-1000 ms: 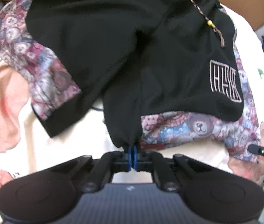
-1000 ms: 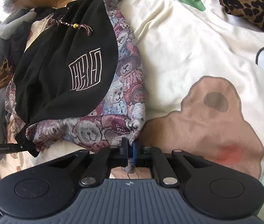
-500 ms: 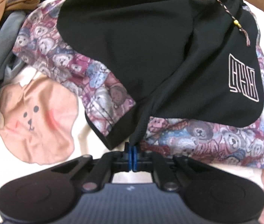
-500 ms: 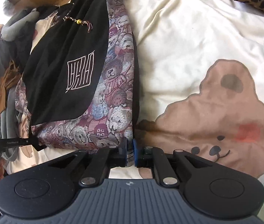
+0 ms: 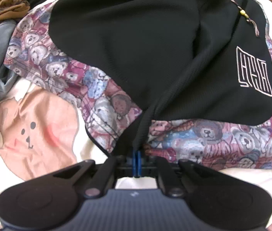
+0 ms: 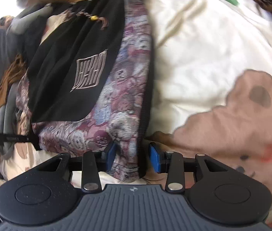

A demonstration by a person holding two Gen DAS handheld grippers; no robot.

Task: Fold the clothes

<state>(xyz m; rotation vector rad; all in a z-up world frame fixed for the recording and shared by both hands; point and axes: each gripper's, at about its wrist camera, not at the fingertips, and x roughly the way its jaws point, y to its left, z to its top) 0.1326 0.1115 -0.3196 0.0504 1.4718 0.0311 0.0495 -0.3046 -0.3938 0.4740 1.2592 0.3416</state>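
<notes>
Hoodie [image 5: 155, 48], black with a teddy-bear print lining, lies bunched on the cream bedsheet [image 6: 203, 48], its beaded drawstring [image 5: 241, 13] draped near the stitched logo [image 5: 254, 73]. The left gripper [image 5: 136, 156] still has its jaws clenched on a gathered black edge of the fabric, as half a second ago. The right gripper [image 6: 133, 154], pinched tight on the printed hem half a second ago, now has its blue pads [image 6: 154, 156] spread apart, with the hem hanging loose between them, touching only the left pad.
</notes>
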